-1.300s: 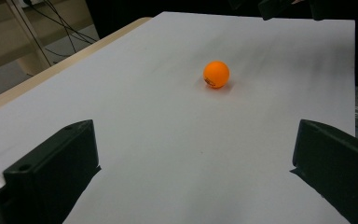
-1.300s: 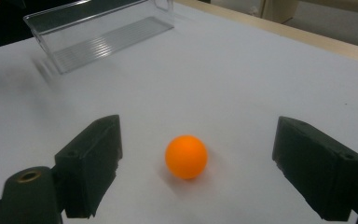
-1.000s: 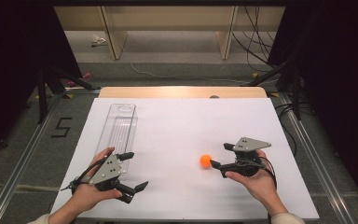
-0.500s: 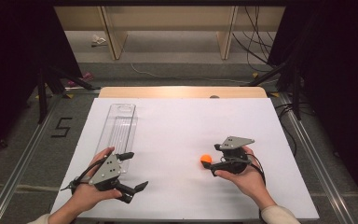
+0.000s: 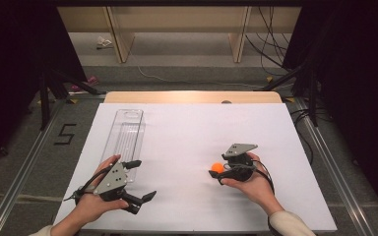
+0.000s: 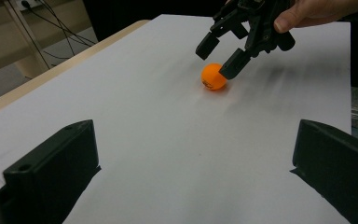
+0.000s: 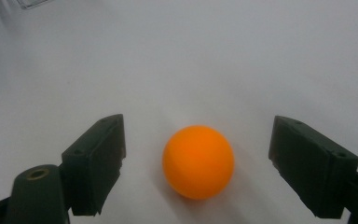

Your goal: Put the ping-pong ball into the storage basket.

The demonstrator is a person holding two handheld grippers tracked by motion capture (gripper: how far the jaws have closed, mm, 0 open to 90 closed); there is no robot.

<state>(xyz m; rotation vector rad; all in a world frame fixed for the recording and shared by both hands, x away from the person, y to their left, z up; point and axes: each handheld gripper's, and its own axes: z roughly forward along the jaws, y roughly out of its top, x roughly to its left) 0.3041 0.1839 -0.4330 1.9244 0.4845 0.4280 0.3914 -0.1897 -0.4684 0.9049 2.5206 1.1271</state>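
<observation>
Right gripper (image 7: 196,154) — jaws wide apart, the orange ball (image 7: 198,161) between them, touching neither; dark printing on the ball, too small to read. Ball lies on the white sheet (image 5: 187,142), right of centre. Left gripper (image 5: 138,189) — jaws wide, holding nothing, beside the clear plastic tray (image 5: 125,135). Floor marking "5" (image 5: 65,133).

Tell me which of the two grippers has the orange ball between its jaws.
The right gripper: its open jaws flank the orange ball. The left gripper is open over bare table.
</observation>
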